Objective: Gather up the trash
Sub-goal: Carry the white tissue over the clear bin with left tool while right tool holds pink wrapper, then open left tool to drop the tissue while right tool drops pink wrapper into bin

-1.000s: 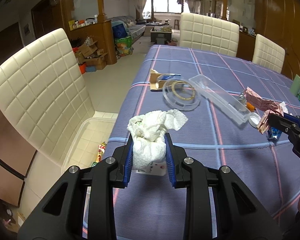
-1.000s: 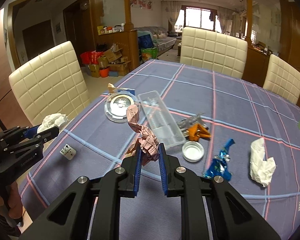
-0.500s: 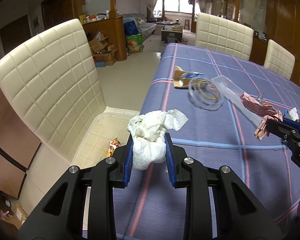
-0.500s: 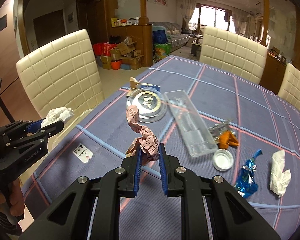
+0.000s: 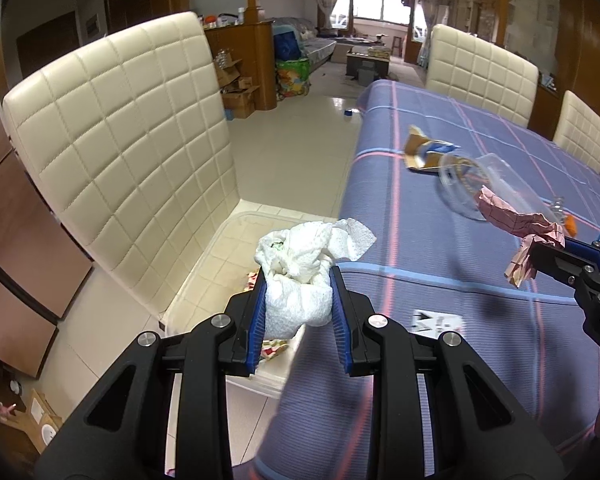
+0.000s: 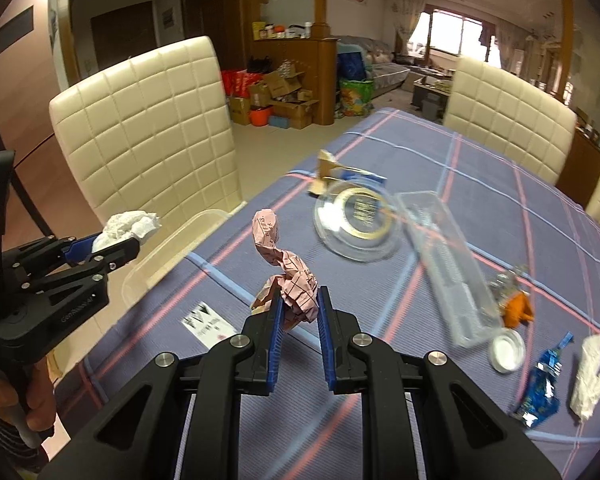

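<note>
My left gripper holds a crumpled white tissue wad between its blue pads, and its jaws are opening slightly. It hangs over the near rim of a clear plastic bin on the chair seat, with some wrappers inside. My right gripper is shut on a twisted pink paper above the blue checked tablecloth, near the table's left edge. The right wrist view shows the left gripper with the tissue wad by the bin.
A cream quilted chair backs the bin. On the table lie a round clear lid, a long clear tray, a white cap, a blue wrapper, another tissue and a small card.
Both grippers have moved left with their loads. The left one went from above the tablecloth to over the bin on the chair; the right one came nearer the table's left edge.
</note>
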A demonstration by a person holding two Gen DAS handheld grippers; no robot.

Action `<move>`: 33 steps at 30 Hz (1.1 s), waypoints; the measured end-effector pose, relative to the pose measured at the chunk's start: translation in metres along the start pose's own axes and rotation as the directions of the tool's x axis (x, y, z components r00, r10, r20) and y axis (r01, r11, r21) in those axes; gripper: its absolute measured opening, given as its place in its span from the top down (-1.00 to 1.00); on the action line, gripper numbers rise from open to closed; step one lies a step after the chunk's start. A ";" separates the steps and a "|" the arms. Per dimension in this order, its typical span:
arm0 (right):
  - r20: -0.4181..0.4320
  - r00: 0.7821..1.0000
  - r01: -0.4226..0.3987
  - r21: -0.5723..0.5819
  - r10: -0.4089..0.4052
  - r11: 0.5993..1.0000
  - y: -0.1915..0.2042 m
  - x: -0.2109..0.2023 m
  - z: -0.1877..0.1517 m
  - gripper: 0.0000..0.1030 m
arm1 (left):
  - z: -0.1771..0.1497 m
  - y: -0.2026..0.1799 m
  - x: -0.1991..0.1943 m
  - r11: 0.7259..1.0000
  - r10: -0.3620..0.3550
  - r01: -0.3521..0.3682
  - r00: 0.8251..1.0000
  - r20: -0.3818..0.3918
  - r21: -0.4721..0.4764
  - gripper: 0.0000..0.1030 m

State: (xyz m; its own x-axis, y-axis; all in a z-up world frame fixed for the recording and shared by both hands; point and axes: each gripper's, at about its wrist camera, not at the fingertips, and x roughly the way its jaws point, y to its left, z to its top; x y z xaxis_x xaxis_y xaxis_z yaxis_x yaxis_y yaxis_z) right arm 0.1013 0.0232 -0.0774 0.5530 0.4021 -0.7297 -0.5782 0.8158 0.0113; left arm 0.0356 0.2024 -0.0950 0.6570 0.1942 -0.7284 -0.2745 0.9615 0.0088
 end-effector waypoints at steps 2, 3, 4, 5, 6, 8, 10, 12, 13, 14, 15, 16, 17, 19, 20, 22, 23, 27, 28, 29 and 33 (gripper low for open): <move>-0.002 1.000 -0.010 -0.015 0.010 1.000 0.008 0.006 0.005 0.68 | 0.000 0.007 0.003 1.000 0.007 -0.007 1.000 -0.001 -0.008 0.37; -0.003 1.000 -0.015 -0.025 0.015 1.000 0.014 0.010 0.008 0.68 | 0.001 0.011 0.005 1.000 0.010 -0.010 1.000 -0.001 -0.009 0.37; -0.003 1.000 -0.018 -0.033 0.018 0.999 0.018 0.013 0.011 0.68 | 0.002 0.015 0.007 1.000 0.017 -0.017 1.000 -0.001 -0.011 0.37; -0.004 1.000 -0.022 -0.042 0.022 0.999 0.023 0.016 0.014 0.68 | 0.002 0.018 0.009 1.000 0.025 -0.025 1.000 -0.002 -0.014 0.37; -0.005 1.000 -0.026 -0.047 0.025 0.999 0.027 0.018 0.016 0.68 | 0.003 0.022 0.011 0.999 0.029 -0.029 1.000 -0.004 -0.017 0.35; -0.005 1.000 -0.030 -0.057 0.030 0.998 0.033 0.023 0.020 0.68 | 0.004 0.028 0.014 0.999 0.028 -0.029 1.000 -0.011 -0.026 0.01; -0.008 0.999 -0.033 -0.065 0.033 0.997 0.037 0.026 0.022 0.68 | 0.005 0.036 0.016 0.998 0.049 -0.049 0.999 -0.002 -0.048 -0.85; -0.016 0.999 -0.035 -0.069 0.034 0.997 0.040 0.031 0.023 0.68 | 0.005 0.043 0.012 0.994 0.082 -0.080 0.996 0.036 -0.071 -0.93; -0.020 0.999 -0.036 -0.069 0.035 0.997 0.041 0.033 0.023 0.68 | 0.006 0.047 0.012 0.994 0.084 -0.081 0.996 0.033 -0.072 -0.93; -0.026 0.999 -0.038 -0.069 0.036 0.997 0.042 0.035 0.023 0.68 | 0.006 0.051 0.014 0.994 0.083 -0.081 0.996 0.026 -0.075 -0.93; -0.033 0.999 -0.041 -0.068 0.039 0.997 0.043 0.038 0.023 0.68 | 0.006 0.056 0.016 0.993 0.082 -0.080 0.996 0.019 -0.083 -0.93; -0.037 0.998 -0.043 -0.069 0.041 0.997 0.044 0.040 0.024 0.68 | 0.005 0.058 0.017 0.993 0.084 -0.082 0.996 0.015 -0.088 -0.93; -0.043 0.998 -0.046 -0.070 0.043 0.996 0.046 0.043 0.024 0.68 | 0.005 0.060 0.018 0.992 0.087 -0.086 0.996 0.012 -0.091 -0.93; -0.051 0.997 -0.053 -0.073 0.050 0.996 0.050 0.047 0.025 0.68 | 0.003 0.066 0.018 0.991 0.094 -0.093 0.995 0.012 -0.100 -0.93; -0.054 0.997 -0.057 -0.076 0.053 0.995 0.052 0.049 0.025 0.68 | 0.002 0.069 0.018 0.990 0.096 -0.095 0.995 0.011 -0.106 -0.93; -0.063 0.996 -0.067 -0.088 0.062 0.994 0.058 0.054 0.027 0.68 | -0.001 0.075 0.019 0.988 0.102 -0.100 0.995 0.008 -0.118 -0.93; -0.064 0.996 -0.070 -0.094 0.064 0.993 0.061 0.056 0.028 0.68 | -0.002 0.078 0.019 0.987 0.106 -0.104 0.994 0.007 -0.123 -0.93; -0.070 0.994 -0.090 -0.122 0.082 0.988 0.075 0.064 0.032 0.68 | -0.006 0.091 0.018 0.981 0.118 -0.116 0.993 0.002 -0.154 -0.93; -0.074 0.994 -0.092 -0.128 0.083 0.988 0.078 0.066 0.033 0.68 | -0.007 0.093 0.017 0.980 0.120 -0.118 0.993 0.002 -0.158 -0.93; -0.081 0.993 -0.097 -0.131 0.087 0.987 0.081 0.069 0.034 0.68 | -0.007 0.094 0.017 0.980 0.123 -0.121 0.992 0.003 -0.160 -0.93; -0.090 0.989 -0.125 -0.126 0.114 0.984 0.087 0.076 0.038 0.65 | -0.009 0.101 0.016 0.975 0.139 -0.137 0.990 0.000 -0.175 -0.93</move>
State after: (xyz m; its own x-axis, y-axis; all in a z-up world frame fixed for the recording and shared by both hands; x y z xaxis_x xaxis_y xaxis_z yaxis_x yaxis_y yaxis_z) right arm 0.1159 0.1408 -0.1060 0.4269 0.4534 -0.7824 -0.7137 0.7003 0.0163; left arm 0.0123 0.3009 -0.1122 0.6126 0.3265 -0.7198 -0.4806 0.8769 -0.0113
